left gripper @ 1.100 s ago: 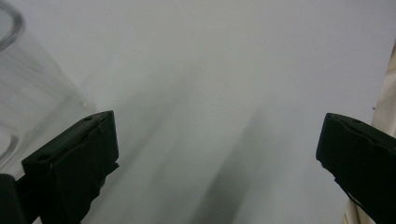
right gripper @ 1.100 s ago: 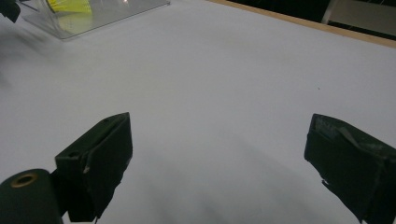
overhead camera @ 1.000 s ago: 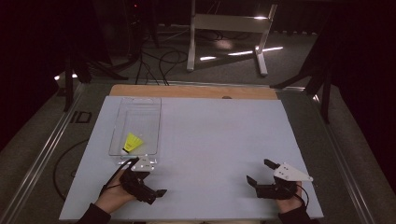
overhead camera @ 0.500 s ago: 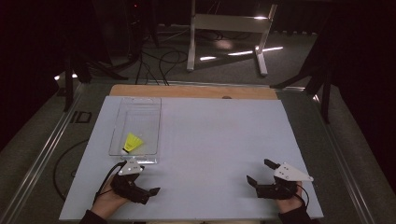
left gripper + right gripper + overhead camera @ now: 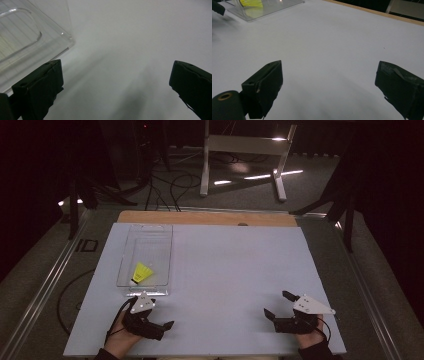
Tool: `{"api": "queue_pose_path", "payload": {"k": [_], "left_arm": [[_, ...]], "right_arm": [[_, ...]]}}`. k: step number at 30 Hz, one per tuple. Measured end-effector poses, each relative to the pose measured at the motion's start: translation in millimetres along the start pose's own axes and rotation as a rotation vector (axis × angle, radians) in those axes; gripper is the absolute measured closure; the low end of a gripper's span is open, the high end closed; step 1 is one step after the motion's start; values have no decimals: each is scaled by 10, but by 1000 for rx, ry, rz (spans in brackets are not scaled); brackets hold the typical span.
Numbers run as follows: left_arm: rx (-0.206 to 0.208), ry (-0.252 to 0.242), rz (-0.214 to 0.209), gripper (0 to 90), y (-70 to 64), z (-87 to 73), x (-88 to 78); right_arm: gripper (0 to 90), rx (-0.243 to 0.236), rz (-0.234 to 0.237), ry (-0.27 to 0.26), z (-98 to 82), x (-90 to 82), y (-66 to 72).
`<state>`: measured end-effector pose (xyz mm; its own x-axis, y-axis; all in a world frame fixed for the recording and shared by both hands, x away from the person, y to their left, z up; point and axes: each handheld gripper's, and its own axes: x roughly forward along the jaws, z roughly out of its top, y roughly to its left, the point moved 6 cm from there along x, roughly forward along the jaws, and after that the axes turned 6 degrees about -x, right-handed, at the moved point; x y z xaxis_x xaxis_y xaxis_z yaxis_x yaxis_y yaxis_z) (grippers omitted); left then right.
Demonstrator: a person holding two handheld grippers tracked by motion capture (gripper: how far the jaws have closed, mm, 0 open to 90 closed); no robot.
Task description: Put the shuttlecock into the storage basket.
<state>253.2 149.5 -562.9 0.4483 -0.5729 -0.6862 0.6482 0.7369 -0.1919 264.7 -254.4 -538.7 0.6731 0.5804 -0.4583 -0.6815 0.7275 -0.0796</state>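
A clear plastic tray (image 5: pixel 148 255) lies on the left half of the white surface (image 5: pixel 225 270), its long side running from near to far. A yellow shuttlecock (image 5: pixel 142 272) rests inside it, towards the near end, with its dark tip pointing at the near left corner. The left gripper (image 5: pixel 159 326) sits low over the surface just beyond the tray's near edge, close to the near left part of the surface, held in a hand (image 5: pixel 120 340) that comes in from the bottom. Its jaws stand wide apart with nothing between them; in the left gripper view the near right corner of the tray (image 5: pixel 30 40) shows just beyond the left jaw, close to it, though whether they touch cannot be told. The right gripper (image 5: pixel 278 306) rests at the near right of the surface, well apart from the tray, its grey plate on top. Its jaws are also spread wide and hold nothing; bare white surface (image 5: pixel 332 50) lies between them in the right gripper view, with the tray (image 5: pixel 274 7) and the shuttlecock (image 5: pixel 250 3) far off at the upper left. A wooden strip (image 5: pixel 205 217) borders the far edge of the surface.
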Motion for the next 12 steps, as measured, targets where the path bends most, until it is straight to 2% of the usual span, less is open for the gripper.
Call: {"api": "queue_pose_path", "payload": {"k": [2, 6, 12], "left_arm": [[-3, -1, 4, 1, 0, 3, 1], [-31, -30, 44, 1, 27, 21, 13], [-48, -48, 60, 1, 54, 30, 8]], "right_arm": [[81, 0, 0, 0, 1, 1, 1], [80, -1, 2, 0, 1, 2, 4], [80, -1, 4, 3, -3, 7, 4]]}}
